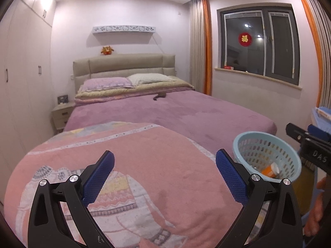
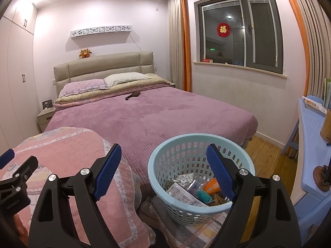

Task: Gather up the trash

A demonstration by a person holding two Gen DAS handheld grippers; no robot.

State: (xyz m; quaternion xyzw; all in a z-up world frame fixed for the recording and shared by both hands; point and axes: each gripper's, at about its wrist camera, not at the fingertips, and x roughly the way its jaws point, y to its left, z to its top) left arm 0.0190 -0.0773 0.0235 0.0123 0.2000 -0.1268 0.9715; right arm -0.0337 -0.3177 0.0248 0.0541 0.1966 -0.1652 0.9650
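A light blue perforated basket [image 2: 180,206] stands at the foot of the bed and holds several pieces of trash: an orange tube [image 2: 212,186], a printed paper [image 2: 184,195] and small wrappers. My right gripper [image 2: 163,162] hovers open above the basket's near left rim, nothing between its blue pads. My left gripper [image 1: 165,164] is open over a pink folded blanket [image 1: 144,155], also empty. In the left wrist view the basket [image 1: 246,142] sits to the right with the orange tube [image 1: 271,170] inside. A small dark object [image 2: 132,95] lies on the purple bedspread near the pillows.
The purple bed [image 2: 157,113] fills the middle. A nightstand [image 2: 44,117] and white wardrobes [image 2: 14,78] are on the left. A blue desk [image 2: 314,144] stands at the right, wooden floor [image 2: 266,157] between it and the bed. A window with orange curtains is on the right wall.
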